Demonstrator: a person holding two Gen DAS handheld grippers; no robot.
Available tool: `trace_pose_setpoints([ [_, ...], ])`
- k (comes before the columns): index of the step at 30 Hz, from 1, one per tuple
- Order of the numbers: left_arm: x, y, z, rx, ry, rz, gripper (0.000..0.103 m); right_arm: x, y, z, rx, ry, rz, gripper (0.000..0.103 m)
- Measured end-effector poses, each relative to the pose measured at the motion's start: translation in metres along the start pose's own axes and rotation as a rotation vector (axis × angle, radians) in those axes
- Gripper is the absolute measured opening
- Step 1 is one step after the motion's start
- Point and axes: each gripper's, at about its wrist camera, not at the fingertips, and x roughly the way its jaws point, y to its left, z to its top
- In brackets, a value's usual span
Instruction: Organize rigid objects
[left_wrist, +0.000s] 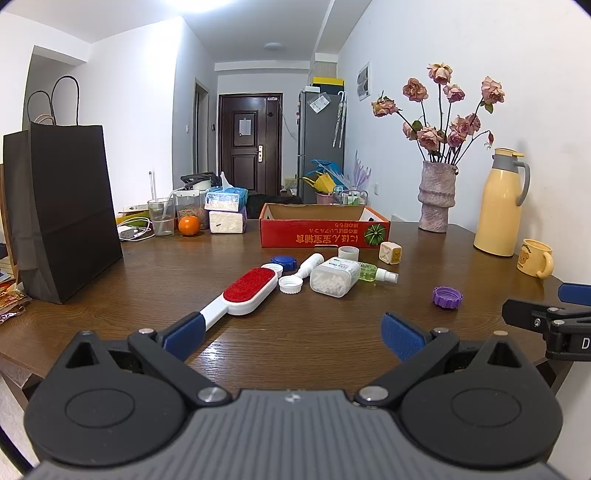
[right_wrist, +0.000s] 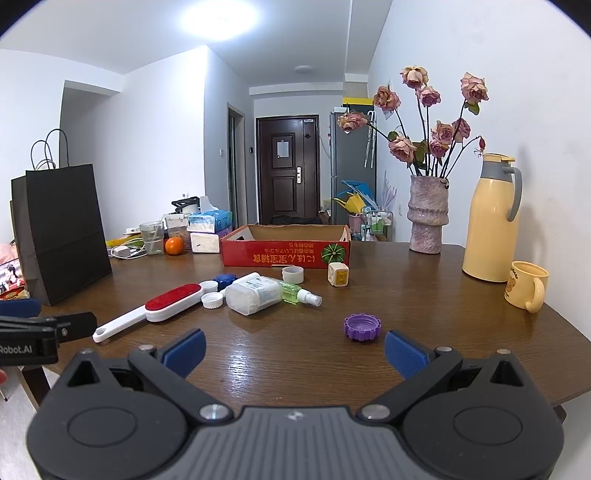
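1. Dark wooden surface (right_wrist: 295, 354) is carrying a scatter of small items in front of an open red cardboard box (right_wrist: 285, 252).
2. Both tools are hovering empty: the left hand-held gripper (left_wrist: 291, 338) and the right hand-held gripper (right_wrist: 293, 349) are each showing blue pads spread wide.
3. Lying nearest the right tool is a ribbed purple plastic cap (right_wrist: 362, 326), apart from the rest.
4. A red-and-white lint brush (left_wrist: 242, 293) is pointing its handle toward the left tool.
5. Best approach, likely: straddling the cap squarely, closing across its ribbed rim, then lifting clear toward the box.
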Motion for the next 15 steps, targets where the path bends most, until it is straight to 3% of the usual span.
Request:
trace_pose_setpoints([
  [15, -0.0012, -0.001, 0.0004, 0.001, -0.002, 0.0, 0.103, -0.0008, -0.0005, -0.0002, 0.001, 0.0, -0.001, 0.103],
])
